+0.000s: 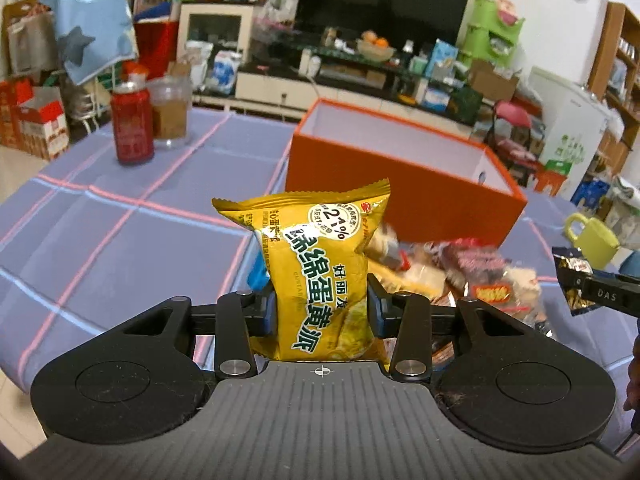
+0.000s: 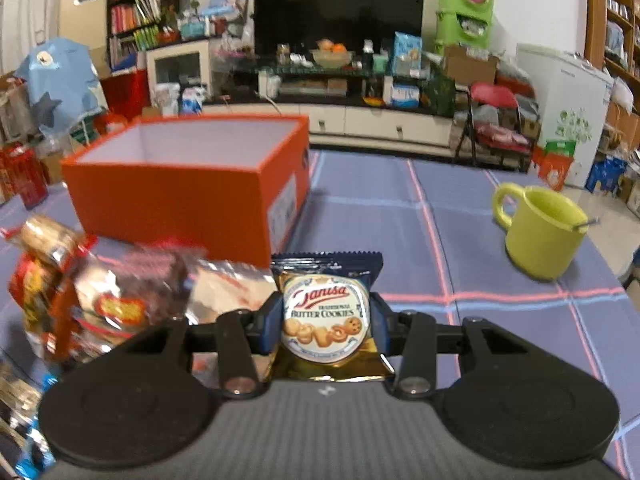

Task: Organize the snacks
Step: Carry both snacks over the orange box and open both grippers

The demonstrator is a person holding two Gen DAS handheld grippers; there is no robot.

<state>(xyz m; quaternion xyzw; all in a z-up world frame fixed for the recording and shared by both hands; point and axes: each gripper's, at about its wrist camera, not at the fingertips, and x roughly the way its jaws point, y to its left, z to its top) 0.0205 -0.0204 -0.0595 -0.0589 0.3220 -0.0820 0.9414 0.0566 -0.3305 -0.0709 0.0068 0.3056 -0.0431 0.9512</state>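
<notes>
yellow custard pie packet (image 1: 320, 276), green lettering, upright, clamped in left tool (image 1: 322, 304); dark blue butter cookies pouch (image 2: 326, 312), round biscuit picture, clamped in right tool (image 2: 325, 320); both above desk (image 1: 120, 216) before open orange box (image 2: 188, 188); snack pile (image 2: 100, 288) blurred, cropped

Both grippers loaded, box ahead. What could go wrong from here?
1. Left gripper pinches the yellow pack low, so its top may flop or slip.
2. Right gripper with the cookie pack sits close beside the left; both heading for the orange box could collide.
3. A low pass could snag the snack pile.
</notes>
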